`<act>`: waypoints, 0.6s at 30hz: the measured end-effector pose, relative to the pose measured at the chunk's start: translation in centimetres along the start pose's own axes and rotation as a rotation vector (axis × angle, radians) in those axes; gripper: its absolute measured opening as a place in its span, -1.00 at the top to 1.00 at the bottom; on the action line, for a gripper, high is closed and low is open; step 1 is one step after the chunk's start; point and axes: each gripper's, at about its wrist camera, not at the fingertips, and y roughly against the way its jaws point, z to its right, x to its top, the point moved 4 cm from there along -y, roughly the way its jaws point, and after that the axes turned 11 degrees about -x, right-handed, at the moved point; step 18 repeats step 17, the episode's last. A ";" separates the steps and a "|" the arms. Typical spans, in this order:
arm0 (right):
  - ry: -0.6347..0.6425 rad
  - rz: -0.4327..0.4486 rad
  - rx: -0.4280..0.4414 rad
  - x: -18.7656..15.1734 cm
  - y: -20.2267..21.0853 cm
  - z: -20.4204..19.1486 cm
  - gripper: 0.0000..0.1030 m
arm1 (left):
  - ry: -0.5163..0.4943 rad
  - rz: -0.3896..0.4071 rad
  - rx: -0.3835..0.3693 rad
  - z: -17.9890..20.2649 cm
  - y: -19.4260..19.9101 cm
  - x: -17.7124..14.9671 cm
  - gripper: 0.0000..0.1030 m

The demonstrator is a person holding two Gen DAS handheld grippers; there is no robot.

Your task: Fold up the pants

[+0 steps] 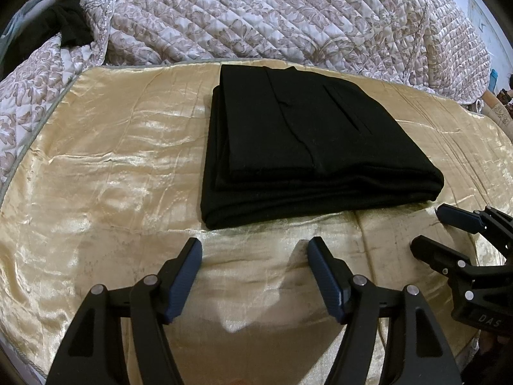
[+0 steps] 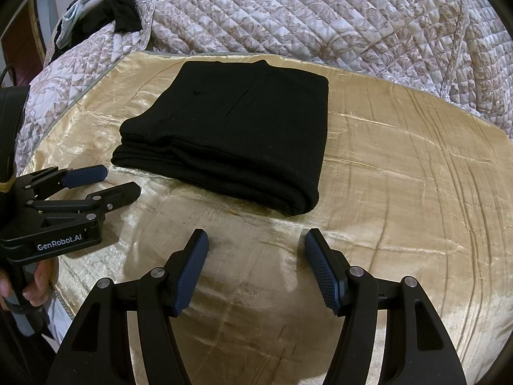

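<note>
Lying folded on the gold bedspread, the black pants look soft, limp and light. Left claw and right claw stand apart, empty; any grip should pinch all layers at the near edge.

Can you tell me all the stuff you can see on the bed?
pants: one, black, folded in a neat stack on the gold sheet
sheet: one, shiny gold, spread over the bed
quilt: one, white with brown flowers, bunched behind the sheet
clothes: a small pile, black and pale blue, far left corner
left gripper: one, black with blue pads, open, empty
right gripper: one, black with blue pads, open, empty
</note>
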 end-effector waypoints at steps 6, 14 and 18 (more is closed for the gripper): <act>0.015 0.007 -0.003 -0.1 0.0 -0.2 -0.25 | 0.003 -0.002 0.001 0.0 0.0 0.1 -0.40; 0.032 0.016 -0.005 0.0 -0.1 -0.1 -0.32 | 0.005 -0.004 -0.003 -0.1 0.1 0.0 -0.42; 0.037 0.022 -0.009 0.0 -0.1 0.0 -0.35 | 0.004 -0.003 0.001 -0.1 0.1 -0.2 -0.44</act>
